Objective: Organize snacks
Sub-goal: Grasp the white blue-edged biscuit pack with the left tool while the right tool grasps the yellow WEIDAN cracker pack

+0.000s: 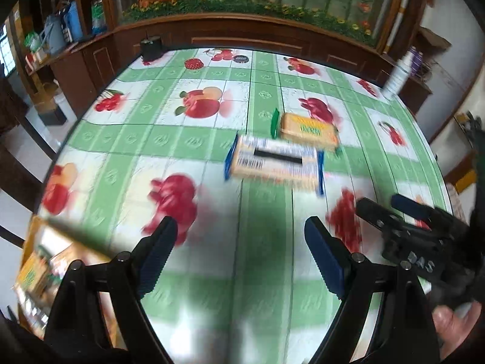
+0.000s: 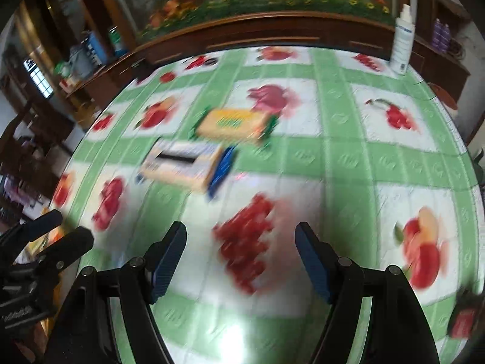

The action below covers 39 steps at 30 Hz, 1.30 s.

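Observation:
Two snack packets lie side by side mid-table, both blurred. The nearer one is pale with blue ends (image 1: 274, 163) (image 2: 182, 163); behind it is a yellow one with green ends (image 1: 309, 130) (image 2: 233, 123). My left gripper (image 1: 241, 227) hovers over the tablecloth short of the packets, open, nothing between its blue pads. My right gripper (image 2: 241, 230) is likewise open and empty above a red fruit print. Each gripper shows in the other's view: the right gripper (image 1: 377, 201) at the right edge, the left gripper (image 2: 65, 230) at the left edge.
The round table (image 1: 260, 288) has a green-and-white fruit-print cloth. An orange box (image 1: 28, 236) holding packets sits beyond its lower left edge. A white bottle (image 2: 401, 39) stands at the far right rim and a black object (image 1: 151, 47) at the far left. Wooden cabinets ring the back.

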{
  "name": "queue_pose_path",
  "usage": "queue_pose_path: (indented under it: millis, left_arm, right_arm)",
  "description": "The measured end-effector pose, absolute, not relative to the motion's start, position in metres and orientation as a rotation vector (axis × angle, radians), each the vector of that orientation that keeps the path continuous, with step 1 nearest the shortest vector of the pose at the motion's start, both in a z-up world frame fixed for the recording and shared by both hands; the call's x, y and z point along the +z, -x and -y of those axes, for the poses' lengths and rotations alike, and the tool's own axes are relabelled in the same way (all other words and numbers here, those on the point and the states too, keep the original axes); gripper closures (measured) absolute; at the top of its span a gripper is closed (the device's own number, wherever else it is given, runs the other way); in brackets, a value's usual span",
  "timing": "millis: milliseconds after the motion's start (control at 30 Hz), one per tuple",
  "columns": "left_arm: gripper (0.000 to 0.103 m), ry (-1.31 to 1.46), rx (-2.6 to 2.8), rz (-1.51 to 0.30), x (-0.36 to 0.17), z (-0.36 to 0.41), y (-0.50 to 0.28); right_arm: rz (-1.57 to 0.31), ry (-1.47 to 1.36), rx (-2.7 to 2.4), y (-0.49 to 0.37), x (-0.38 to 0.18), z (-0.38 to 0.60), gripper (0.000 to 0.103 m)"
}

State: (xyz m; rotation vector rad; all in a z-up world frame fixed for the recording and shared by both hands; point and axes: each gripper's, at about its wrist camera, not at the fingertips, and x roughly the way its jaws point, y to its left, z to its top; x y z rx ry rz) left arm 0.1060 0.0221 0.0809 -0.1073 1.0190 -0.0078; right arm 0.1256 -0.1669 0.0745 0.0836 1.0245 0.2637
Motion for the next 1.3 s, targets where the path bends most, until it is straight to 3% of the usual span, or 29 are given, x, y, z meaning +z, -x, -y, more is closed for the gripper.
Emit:
queue_pose_path:
  millis: [267,533,900,1300]
  left_arm:
    - [0.017,0.156,0.066,-1.09,0.051,0.0,-0.195]
    - [0.017,0.141,0.098,-1.124,0.028,0.012,-0.232]
    - [0.017,-0.121,-0.146,-1.231,0.029,0.031,-0.154]
    - [0.017,0.053,-0.119,-1.173,0.065,-0.003,-0.117]
  right_arm:
    - [-1.004,-0.132,0.177,-0.171,0.078,0.193,0.028]
    - [-0.964,-0.179,0.163,-0.196,0.078,0.207,0.026]
    - [-0.984,-0.075,0.315,-0.222,0.076,0.175,0.024]
    - [-1.008,0.063,0.31,-0.281,0.044,0.123,0.023]
